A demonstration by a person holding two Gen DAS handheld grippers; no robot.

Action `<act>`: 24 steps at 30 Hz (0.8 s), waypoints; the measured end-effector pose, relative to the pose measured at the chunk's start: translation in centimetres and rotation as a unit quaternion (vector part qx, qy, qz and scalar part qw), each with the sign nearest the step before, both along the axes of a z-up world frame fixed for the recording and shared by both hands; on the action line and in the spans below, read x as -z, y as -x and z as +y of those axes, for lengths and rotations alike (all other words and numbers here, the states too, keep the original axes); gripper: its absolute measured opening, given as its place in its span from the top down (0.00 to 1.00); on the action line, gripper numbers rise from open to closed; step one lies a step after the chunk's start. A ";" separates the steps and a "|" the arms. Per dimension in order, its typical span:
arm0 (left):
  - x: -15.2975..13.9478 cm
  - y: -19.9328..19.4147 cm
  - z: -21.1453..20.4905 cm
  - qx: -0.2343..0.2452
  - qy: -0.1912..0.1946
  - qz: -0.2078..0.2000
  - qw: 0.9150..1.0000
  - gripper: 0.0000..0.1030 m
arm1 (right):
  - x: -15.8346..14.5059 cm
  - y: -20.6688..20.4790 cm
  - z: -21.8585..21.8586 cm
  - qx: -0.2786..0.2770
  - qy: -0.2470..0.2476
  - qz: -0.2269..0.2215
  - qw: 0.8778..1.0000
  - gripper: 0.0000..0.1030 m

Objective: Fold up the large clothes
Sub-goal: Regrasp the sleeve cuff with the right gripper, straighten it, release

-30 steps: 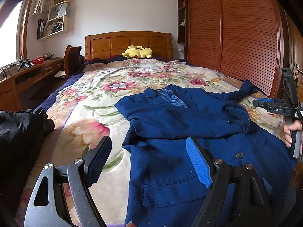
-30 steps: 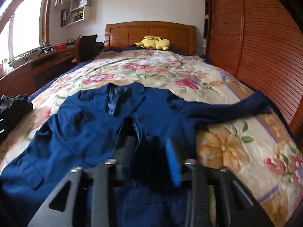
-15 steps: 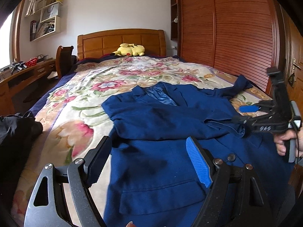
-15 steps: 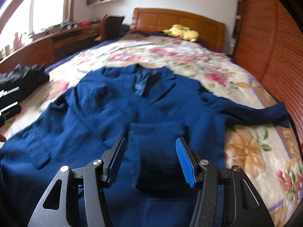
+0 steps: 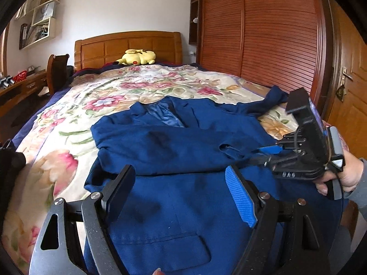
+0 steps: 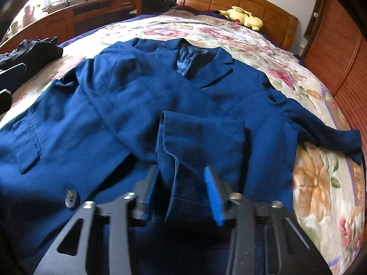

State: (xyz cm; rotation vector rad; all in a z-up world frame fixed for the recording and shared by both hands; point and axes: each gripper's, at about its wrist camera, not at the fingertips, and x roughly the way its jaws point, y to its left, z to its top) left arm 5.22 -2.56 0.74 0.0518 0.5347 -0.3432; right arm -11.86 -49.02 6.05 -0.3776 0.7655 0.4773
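A large dark blue jacket lies face up on the flowered bedspread. Its left sleeve is folded across the chest, with the cuff at the middle. Its other sleeve stretches out to the right. My left gripper is open and empty, hovering over the jacket's lower front. My right gripper is open with its jaws either side of the folded sleeve's cuff; it also shows in the left wrist view, held by a hand at the jacket's right side.
A yellow plush toy lies by the wooden headboard. A black garment lies at the bed's left edge. A desk and chair stand to the left, a wooden wardrobe to the right.
My right gripper let go of the sleeve cuff, opened, and has swung left and down around the cuff. The sleeve now lies across the chest. My left gripper moved right over the jacket.
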 end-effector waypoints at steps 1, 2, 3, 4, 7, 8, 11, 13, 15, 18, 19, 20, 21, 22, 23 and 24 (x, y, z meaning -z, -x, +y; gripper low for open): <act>0.0 -0.1 -0.2 0.000 -0.002 -0.001 1.000 0.21 | -0.2 0.0 -0.2 0.003 -0.008 -0.006 1.000 0.85; 0.1 -0.2 -0.4 0.002 -0.003 0.000 1.000 0.21 | -0.5 0.0 -0.8 0.005 -0.022 -0.008 1.000 0.86; 0.2 -0.3 -0.6 0.004 -0.003 0.003 1.000 0.21 | -1.0 0.1 -1.6 0.009 -0.043 -0.011 0.999 0.89; 0.3 -0.4 -0.8 0.006 -0.002 0.004 1.000 0.21 | -1.4 0.2 -2.4 0.016 -0.063 -0.015 0.998 0.89; 0.4 -0.6 -1.3 0.009 -0.004 0.005 1.000 0.21 | -2.1 0.1 -4.6 0.036 -0.092 -0.025 0.995 0.91; 0.4 -0.7 -1.5 0.011 -0.005 0.006 1.000 0.21 | -2.2 0.0 -5.2 0.043 -0.093 -0.030 0.994 0.91; 0.5 -0.7 -2.0 0.013 -0.006 0.008 1.000 0.21 | -2.1 0.0 -7.3 0.075 -0.096 -0.036 0.992 0.92; 0.6 -0.8 -2.3 0.015 -0.010 0.009 1.000 0.21 | -2.0 -0.2 -8.4 0.097 -0.097 -0.037 0.990 0.91; 0.7 -0.8 -2.5 0.016 -0.013 0.008 1.000 0.21 | -1.8 -0.1 -9.4 0.115 -0.096 -0.039 0.988 0.91; 0.7 -0.9 -2.8 0.016 -0.014 0.009 1.000 0.21 | -1.9 0.5 -10.1 0.126 -0.094 -0.045 0.987 0.91; 0.8 -0.9 -2.8 0.016 -0.014 0.010 1.000 0.21 | -1.9 0.7 -10.0 0.122 -0.089 -0.048 0.987 0.91; 0.8 -1.0 -2.8 0.015 -0.014 0.010 1.000 0.21 | -2.1 1.1 -9.9 0.122 -0.081 -0.052 0.988 0.91; 0.8 -1.0 -2.8 0.016 -0.015 0.010 1.000 0.21 | -2.1 1.4 -9.9 0.125 -0.074 -0.056 0.988 0.91; 0.8 -1.0 -2.9 0.016 -0.015 0.010 1.000 0.21 | -2.1 1.5 -10.0 0.127 -0.072 -0.057 0.988 0.87; 0.8 -1.0 -2.9 0.016 -0.016 0.010 1.000 0.21 | -2.4 1.9 -9.9 0.132 -0.069 -0.061 0.987 0.84; 0.8 -1.0 -2.9 0.016 -0.016 0.010 1.000 0.21 | -2.6 2.1 -9.9 0.136 -0.066 -0.068 0.986 0.77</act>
